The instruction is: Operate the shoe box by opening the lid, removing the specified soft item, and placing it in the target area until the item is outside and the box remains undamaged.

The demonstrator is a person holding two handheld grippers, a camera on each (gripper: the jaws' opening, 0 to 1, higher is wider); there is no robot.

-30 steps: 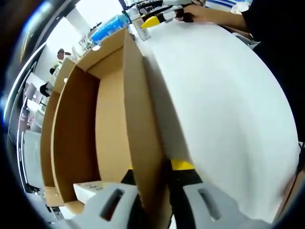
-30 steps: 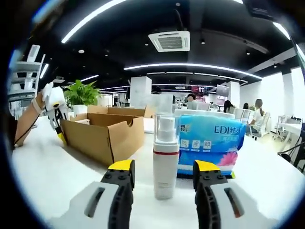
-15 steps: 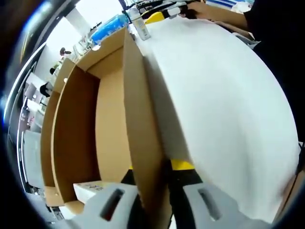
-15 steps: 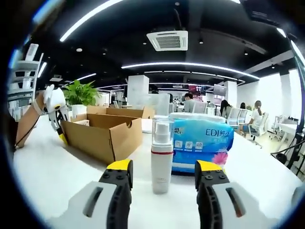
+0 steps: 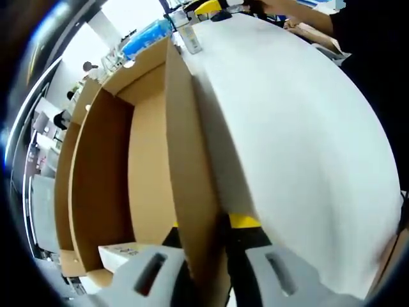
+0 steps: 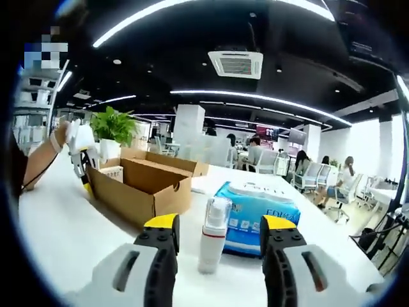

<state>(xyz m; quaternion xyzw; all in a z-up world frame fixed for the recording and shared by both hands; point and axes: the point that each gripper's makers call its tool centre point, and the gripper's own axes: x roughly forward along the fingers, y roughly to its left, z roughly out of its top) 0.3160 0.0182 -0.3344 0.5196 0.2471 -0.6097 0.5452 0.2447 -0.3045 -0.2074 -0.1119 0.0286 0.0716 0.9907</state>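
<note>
Left claw [image 5: 203, 233] is clamped on the near side wall of the shoe box [image 5: 153, 160], one jaw inside the box and one outside, yellow tip showing on the outer jaw. The cardboard wall runs straight up between the jaws. Beyond it, the box stands open, brown interior bare along the walls, with a small white carton [image 5: 121, 254] sitting at the near end, just beside the inner jaw. To the right of the box spreads the white surface [image 5: 300, 141]. At the far end, a white pump bottle [image 5: 188, 38] and a blue tissue pack [image 5: 146, 35] stand by the box corner, and the right claw's yellow tip [image 5: 208, 6] shows beside a person's arm [image 5: 300, 16].

Over on the right claw [image 6: 217, 227]: jaws spread wide, nothing between them, hovering above the surface [image 6: 70, 236]. Just ahead stands the pump bottle [image 6: 212, 233], tilted a little, and right behind it the tissue pack [image 6: 259, 211]. Further left sits the shoe box [image 6: 140, 188], lid flaps open, with the left claw [image 6: 82, 163] gripping its far end and the white carton [image 6: 112, 173] visible inside. A potted plant [image 6: 114, 128] sits behind.
</note>
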